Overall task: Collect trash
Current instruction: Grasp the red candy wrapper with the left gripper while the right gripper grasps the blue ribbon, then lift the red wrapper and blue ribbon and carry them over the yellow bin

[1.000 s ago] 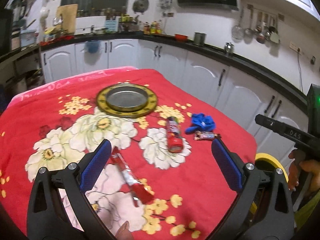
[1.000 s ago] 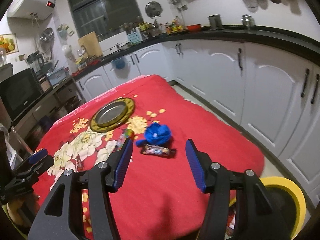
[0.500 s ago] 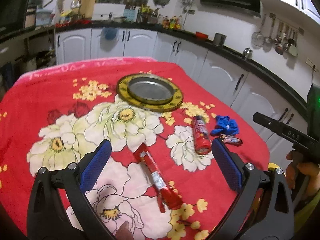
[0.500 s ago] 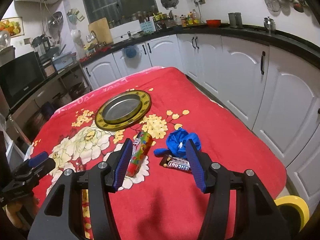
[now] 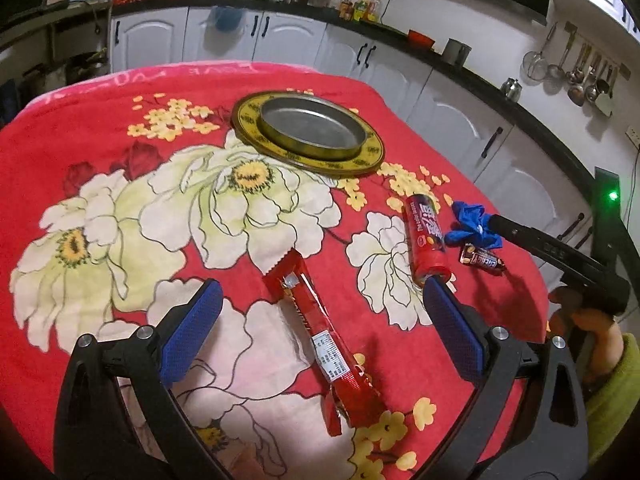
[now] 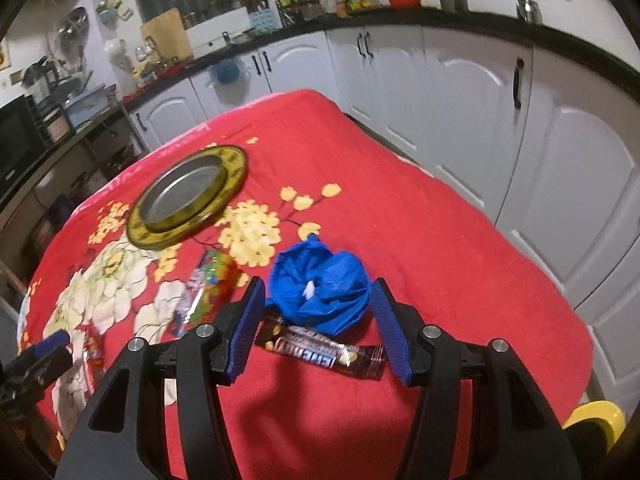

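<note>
Nothing is collected yet. You are holding the left gripper (image 5: pixel 316 328) spread over the red wrapper (image 5: pixel 320 340) at lower centre, and the right gripper (image 6: pixel 316 326) spread around the blue crumple (image 6: pixel 320 292) and chocolate bar (image 6: pixel 324 350), gripping neither. The candy tube (image 5: pixel 426 234) is lying untouched at centre right.

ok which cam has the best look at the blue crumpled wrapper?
Right wrist: the blue crumpled wrapper sits large and unobstructed between the right gripper's fingers, behind the chocolate bar. Left wrist shows it small and distant, its right end hidden behind the other gripper.
</note>
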The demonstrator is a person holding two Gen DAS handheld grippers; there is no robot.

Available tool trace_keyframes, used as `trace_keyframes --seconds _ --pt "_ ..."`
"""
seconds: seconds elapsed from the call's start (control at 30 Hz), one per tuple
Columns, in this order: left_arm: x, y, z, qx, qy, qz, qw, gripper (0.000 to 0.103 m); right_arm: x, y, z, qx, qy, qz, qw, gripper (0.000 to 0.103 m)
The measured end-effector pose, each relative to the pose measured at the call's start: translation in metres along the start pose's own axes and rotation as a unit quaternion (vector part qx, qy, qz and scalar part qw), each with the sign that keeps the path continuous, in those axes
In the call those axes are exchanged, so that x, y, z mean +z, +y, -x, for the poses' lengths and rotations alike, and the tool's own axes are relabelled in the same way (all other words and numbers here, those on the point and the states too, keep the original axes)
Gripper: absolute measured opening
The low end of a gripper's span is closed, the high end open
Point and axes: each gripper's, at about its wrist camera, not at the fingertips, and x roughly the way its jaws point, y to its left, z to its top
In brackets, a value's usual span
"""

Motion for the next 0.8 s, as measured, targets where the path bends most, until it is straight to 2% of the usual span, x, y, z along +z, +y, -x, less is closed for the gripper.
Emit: trace_keyframes --seconds 0.13,0.17,0.2,0.23,0.3,0.33,0.37,0.4,0.47,0.6,0.8 --pt "-0.004 -0.001 -0.011 -0.004 0.017 0.002 0.9999 0.092 0.005 -0.008 -0.02 -0.006 0.015 -0.014 1.0 0.053" --pt "-0.005 -0.001 -0.013 -0.006 0.021 0.002 0.9998 0.088 0.005 -0.01 -0.026 -0.002 0.022 -0.017 1.0 0.048" --pt "-0.006 -0.002 -0.016 -0.008 0.025 0.0 0.9997 0.082 0.004 -0.011 -0.03 0.007 0.029 -0.019 0.999 0.034" --pt "-0.007 -0.002 -0.018 -0.01 0.031 -0.002 0.9995 0.079 0.003 -0.011 -0.033 0.019 0.036 -0.022 0.999 0.029" --pt "-0.009 -0.003 -0.024 -0.015 0.044 0.001 0.9989 0.063 -0.004 -0.007 -0.031 0.031 0.037 -0.02 0.999 0.02" --pt "-0.011 -0.002 -0.028 -0.015 0.054 0.001 0.9984 0.059 -0.007 -0.005 -0.028 0.034 0.036 -0.017 0.999 0.018" --pt "-0.013 -0.003 -0.029 -0.01 0.056 -0.003 0.9984 0.049 -0.01 -0.003 -0.023 0.037 0.031 -0.015 0.999 0.017" --pt "-0.014 -0.004 -0.029 -0.004 0.056 -0.011 0.9984 0.029 -0.012 -0.003 -0.017 0.039 0.026 -0.016 0.999 0.017" --pt "-0.013 -0.003 -0.029 -0.003 0.06 -0.011 0.9982 0.012 -0.016 -0.002 -0.003 0.049 0.011 -0.017 0.999 0.016" --pt "-0.012 0.001 -0.026 -0.026 0.063 0.005 0.9977 0.008 -0.02 -0.002 0.019 0.061 -0.006 -0.02 0.998 0.016" --pt "-0.001 -0.012 0.004 -0.052 0.018 -0.013 0.9984 0.006 -0.024 0.006 0.048 0.066 -0.029 -0.005 0.997 0.016"
